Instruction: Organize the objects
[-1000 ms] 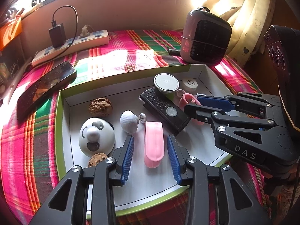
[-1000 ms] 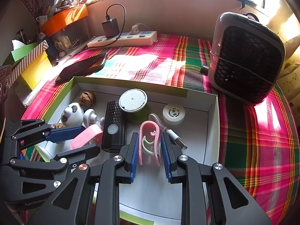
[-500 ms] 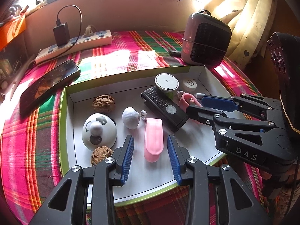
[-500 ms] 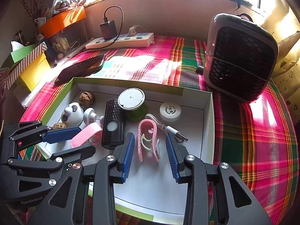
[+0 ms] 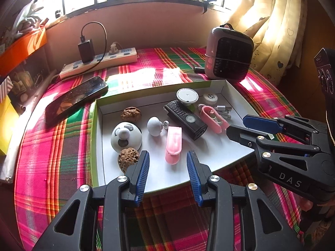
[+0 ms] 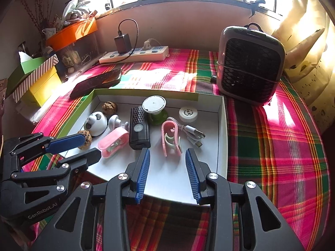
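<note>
Pictured over a white tray [image 5: 209, 163] on a plaid tablecloth [image 6: 272, 146]: left gripper [image 5: 167, 173] with blue pads parted and empty, a pink clip [image 5: 173, 144] lying just ahead of the gap, untouched. Off its left finger, a walnut [image 5: 128, 158] and a panda-faced dome [image 5: 125, 136]. Alongside, right gripper [image 6: 165, 171], jaws just opened, nothing between them, a pink holder [image 6: 170, 138] resting flat just beyond the tips with a white cable [image 6: 191, 130] off the right finger and a black remote [image 6: 138, 128] off the left.

Seemingly between steps: both pink pieces down in the tray, both tools clear of them. Nothing loose visible outside the tray bar a phone [image 5: 75, 98], a power strip [image 6: 134, 56] and a heater [image 6: 249, 64]. Next, probably, either a fresh pick or a finish; any new grasp would call for widened pads squared over the target.
</note>
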Demonstrator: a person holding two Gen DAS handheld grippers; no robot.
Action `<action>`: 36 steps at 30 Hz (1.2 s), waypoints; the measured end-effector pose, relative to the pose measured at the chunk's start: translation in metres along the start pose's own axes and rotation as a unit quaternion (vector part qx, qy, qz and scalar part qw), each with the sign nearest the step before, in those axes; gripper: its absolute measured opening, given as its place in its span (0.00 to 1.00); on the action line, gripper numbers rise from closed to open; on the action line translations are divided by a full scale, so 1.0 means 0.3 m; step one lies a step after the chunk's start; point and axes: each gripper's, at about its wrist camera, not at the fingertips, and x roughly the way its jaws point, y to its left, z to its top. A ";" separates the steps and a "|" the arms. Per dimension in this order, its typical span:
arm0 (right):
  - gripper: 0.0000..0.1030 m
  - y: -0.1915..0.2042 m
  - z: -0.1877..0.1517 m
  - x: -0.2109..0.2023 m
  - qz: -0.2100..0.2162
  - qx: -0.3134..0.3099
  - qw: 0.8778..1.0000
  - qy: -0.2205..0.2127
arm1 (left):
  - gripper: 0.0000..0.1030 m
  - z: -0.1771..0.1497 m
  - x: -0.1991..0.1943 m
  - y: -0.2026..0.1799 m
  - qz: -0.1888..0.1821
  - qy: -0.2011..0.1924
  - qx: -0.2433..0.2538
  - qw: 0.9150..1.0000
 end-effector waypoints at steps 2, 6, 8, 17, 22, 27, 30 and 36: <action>0.41 0.011 -0.014 -0.018 -0.005 -0.004 1.000 -0.006 | 0.34 -0.014 -0.015 -0.001 -0.003 -0.002 -0.003 1.000; 0.41 0.029 -0.037 -0.050 -0.010 -0.001 1.000 -0.015 | 0.34 -0.037 -0.048 -0.012 0.012 -0.012 -0.001 1.000; 0.41 0.036 -0.049 -0.066 -0.013 -0.001 1.000 -0.020 | 0.34 -0.048 -0.059 -0.013 0.014 -0.011 -0.003 1.000; 0.45 0.053 -0.122 -0.092 -0.021 0.008 1.000 -0.016 | 0.34 -0.107 -0.103 -0.036 0.019 -0.016 -0.009 1.000; 0.47 0.062 -0.173 -0.092 -0.022 0.009 1.000 -0.005 | 0.34 -0.153 -0.091 -0.031 0.013 0.000 -0.029 1.000; 0.47 0.070 -0.221 -0.092 -0.027 0.006 1.000 0.008 | 0.34 -0.202 -0.072 -0.039 0.017 0.019 -0.036 0.999; 0.47 0.070 -0.248 -0.096 -0.034 0.006 0.999 0.012 | 0.34 -0.229 -0.077 -0.054 0.031 0.020 -0.026 0.999; 0.52 0.056 -0.280 -0.106 -0.043 0.018 0.999 0.020 | 0.34 -0.257 -0.090 -0.063 0.047 0.020 -0.026 0.998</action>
